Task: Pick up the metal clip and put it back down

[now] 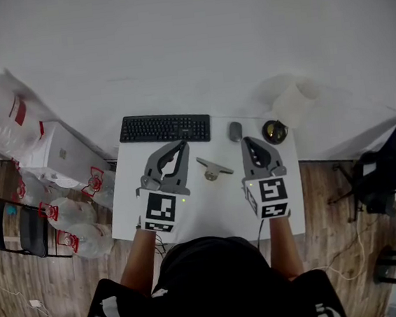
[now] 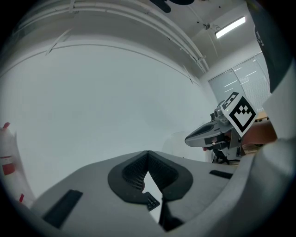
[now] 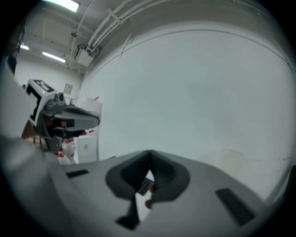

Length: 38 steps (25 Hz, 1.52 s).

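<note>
L gripper [image 1: 180, 148] level over table [image 1: 206, 206], forearm straight, jaws together, empty | R gripper [image 1: 248, 144] tipped slightly down, jaws together, empty | metal clip [image 1: 213, 168] flat on table betw. both, touching neither | keyboard [image 1: 165, 129] print too small to read

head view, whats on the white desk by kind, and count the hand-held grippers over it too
keyboard: 1
mouse: 1
metal clip: 1
round dark object: 1
hand-held grippers: 2 (left hand-held gripper, right hand-held gripper)
total: 6
</note>
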Each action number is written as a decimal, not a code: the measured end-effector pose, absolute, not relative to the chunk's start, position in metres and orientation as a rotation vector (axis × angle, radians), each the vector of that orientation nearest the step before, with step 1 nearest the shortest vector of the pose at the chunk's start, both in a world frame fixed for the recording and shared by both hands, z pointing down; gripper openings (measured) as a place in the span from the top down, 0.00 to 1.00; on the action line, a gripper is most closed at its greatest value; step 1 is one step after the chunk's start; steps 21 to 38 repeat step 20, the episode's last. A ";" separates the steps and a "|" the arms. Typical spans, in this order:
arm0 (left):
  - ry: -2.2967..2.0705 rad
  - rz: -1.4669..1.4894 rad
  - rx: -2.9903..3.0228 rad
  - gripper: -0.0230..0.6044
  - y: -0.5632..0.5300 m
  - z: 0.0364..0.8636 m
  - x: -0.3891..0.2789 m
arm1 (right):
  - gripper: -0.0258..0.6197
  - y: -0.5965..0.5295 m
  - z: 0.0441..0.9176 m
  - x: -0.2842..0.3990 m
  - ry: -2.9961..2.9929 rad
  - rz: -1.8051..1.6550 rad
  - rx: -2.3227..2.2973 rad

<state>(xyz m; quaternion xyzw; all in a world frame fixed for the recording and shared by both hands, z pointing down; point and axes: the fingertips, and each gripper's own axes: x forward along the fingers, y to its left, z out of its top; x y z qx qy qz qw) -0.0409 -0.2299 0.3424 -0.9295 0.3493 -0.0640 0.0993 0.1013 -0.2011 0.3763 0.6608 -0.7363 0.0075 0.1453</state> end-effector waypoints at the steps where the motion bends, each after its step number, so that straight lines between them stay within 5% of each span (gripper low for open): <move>1: 1.031 -0.190 -2.752 0.93 -0.230 0.343 -0.041 | 0.91 -0.201 0.377 0.101 -2.119 0.026 1.902; 38: 1.037 -0.202 -2.787 0.93 -0.240 0.353 -0.038 | 0.91 -0.210 0.386 0.100 -2.110 0.046 1.881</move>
